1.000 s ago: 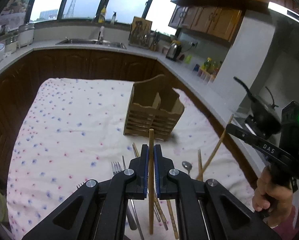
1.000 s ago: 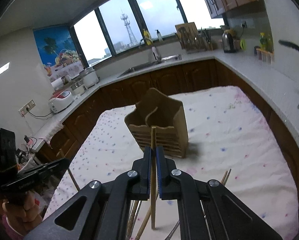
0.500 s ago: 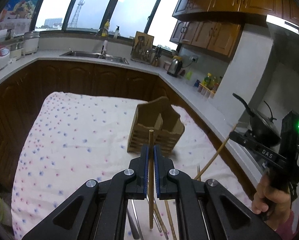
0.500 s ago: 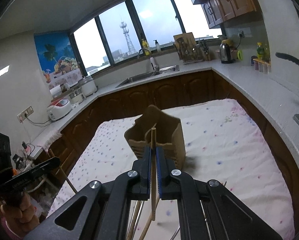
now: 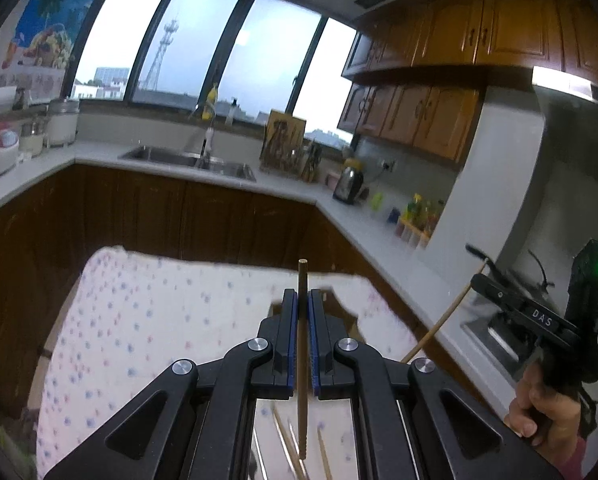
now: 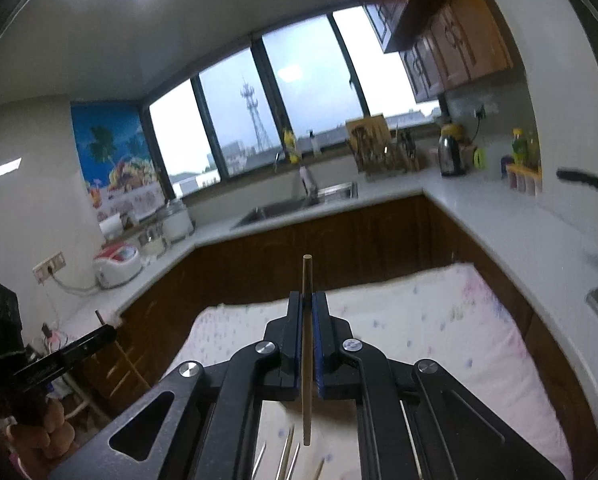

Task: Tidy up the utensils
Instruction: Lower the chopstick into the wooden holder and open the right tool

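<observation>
My left gripper is shut on a wooden chopstick that stands upright between its pads, high above the table. My right gripper is shut on another wooden chopstick, also upright. The right gripper shows at the right of the left wrist view with its chopstick slanting down. The left gripper shows at the left of the right wrist view. The wooden utensil holder is almost wholly hidden behind the left gripper's fingers. Loose chopsticks and a fork's tines lie on the cloth below.
The table carries a white cloth with coloured dots. Dark wood cabinets and a white counter with a sink run behind it. A kettle and bottles stand on the right counter, a black pan beyond.
Both grippers have risen and tilted upward with their chopsticks. The holder and the utensils on the cloth have dropped to the bottom of both views.
</observation>
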`<action>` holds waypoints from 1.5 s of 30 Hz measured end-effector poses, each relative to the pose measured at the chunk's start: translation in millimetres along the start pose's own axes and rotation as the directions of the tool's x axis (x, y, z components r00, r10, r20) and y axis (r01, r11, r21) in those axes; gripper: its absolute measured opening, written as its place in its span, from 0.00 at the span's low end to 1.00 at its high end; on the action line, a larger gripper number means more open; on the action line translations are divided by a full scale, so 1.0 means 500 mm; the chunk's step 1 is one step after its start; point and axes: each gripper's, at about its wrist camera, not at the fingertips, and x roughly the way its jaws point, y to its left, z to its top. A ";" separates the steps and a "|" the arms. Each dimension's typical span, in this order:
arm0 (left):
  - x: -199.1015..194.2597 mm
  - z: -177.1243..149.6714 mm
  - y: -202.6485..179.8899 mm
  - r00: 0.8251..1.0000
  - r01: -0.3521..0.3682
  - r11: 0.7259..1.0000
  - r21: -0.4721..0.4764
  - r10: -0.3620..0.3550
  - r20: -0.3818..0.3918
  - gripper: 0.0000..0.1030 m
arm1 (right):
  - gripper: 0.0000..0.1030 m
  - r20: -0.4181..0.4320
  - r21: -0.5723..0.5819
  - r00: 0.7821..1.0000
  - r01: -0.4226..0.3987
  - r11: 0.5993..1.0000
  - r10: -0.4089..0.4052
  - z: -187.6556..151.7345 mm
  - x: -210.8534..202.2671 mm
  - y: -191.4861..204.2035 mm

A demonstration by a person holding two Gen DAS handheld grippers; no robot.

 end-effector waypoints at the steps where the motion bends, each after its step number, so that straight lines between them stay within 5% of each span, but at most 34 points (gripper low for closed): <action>1: 0.007 0.011 0.000 1.000 -0.001 1.000 0.003 0.001 0.013 0.03 | 0.04 0.019 0.001 1.000 0.006 1.000 -0.006 0.017 0.007 -0.002; 13: 0.169 0.054 0.026 0.990 -0.025 1.000 -0.014 0.027 0.140 0.03 | 0.04 0.036 0.007 0.998 0.054 0.999 -0.054 0.043 0.146 -0.044; 22: 0.376 -0.056 0.035 0.989 -0.085 0.996 -0.027 0.087 0.115 0.03 | 0.05 0.037 0.030 0.996 0.078 0.997 -0.079 -0.044 0.210 -0.083; 31: 0.502 -0.131 0.027 0.990 -0.100 0.994 -0.041 0.103 0.093 0.03 | 0.05 0.040 0.090 0.996 0.072 0.993 -0.076 -0.099 0.235 -0.108; 45: 0.528 -0.083 0.049 0.995 -0.097 0.993 -0.072 0.099 0.029 0.04 | 0.05 -0.028 0.109 0.997 0.080 0.991 -0.078 -0.108 0.252 -0.129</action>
